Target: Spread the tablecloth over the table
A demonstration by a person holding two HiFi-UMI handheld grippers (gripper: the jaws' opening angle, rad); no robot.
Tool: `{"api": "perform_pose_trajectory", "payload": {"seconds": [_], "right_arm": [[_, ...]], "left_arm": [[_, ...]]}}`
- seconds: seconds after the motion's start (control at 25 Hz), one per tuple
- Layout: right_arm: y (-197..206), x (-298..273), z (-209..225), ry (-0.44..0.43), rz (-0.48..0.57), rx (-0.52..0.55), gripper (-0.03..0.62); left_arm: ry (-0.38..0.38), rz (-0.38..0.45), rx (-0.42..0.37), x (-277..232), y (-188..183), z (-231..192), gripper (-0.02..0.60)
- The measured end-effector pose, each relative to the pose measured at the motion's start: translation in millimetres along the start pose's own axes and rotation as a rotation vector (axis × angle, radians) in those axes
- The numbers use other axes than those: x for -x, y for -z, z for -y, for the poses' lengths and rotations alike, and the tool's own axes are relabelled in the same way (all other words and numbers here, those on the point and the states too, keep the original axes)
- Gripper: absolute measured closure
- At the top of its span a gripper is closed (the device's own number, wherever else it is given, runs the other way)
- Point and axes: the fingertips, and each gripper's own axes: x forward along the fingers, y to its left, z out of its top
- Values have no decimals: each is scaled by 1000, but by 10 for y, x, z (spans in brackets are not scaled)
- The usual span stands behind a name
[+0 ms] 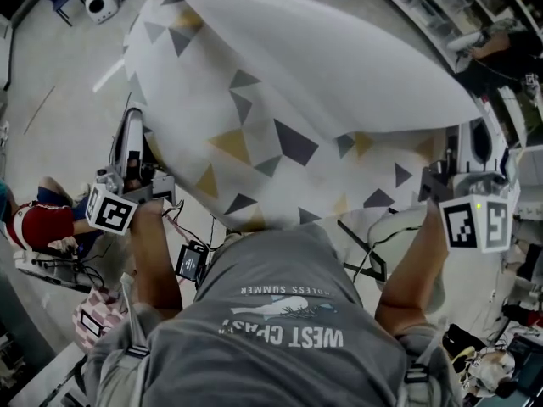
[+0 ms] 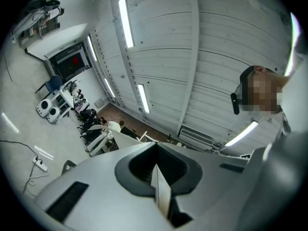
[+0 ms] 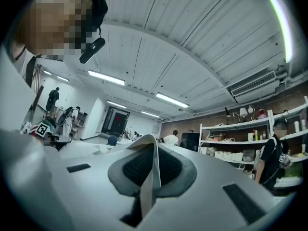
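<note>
upside-down print "west coast" and "summer" on the grey t-shirt (image 1: pixel 288 265)

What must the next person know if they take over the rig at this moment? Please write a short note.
Left gripper: shut on an edge of the tablecloth.
Right gripper: shut on another part of that edge.
Tablecloth: held up and billowing in front of the person, not lying flat.
Done: cloth gripped on both sides.
Left: lower it over the table, which does not show clearly, then let go.
</note>
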Motion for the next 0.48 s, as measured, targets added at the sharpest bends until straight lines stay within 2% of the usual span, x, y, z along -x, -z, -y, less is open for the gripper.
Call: {"api": "perform_pose_trajectory", "payload": {"seconds": [0.16, 0.48], "right_arm": [[-170, 20, -235, -11, 31, 60, 583], [-108, -1, -225, -42, 40, 14, 583]], "left_arm": [[31, 29, 7, 37, -12, -52, 584], [12, 49, 11, 13, 25, 28, 584]]}}
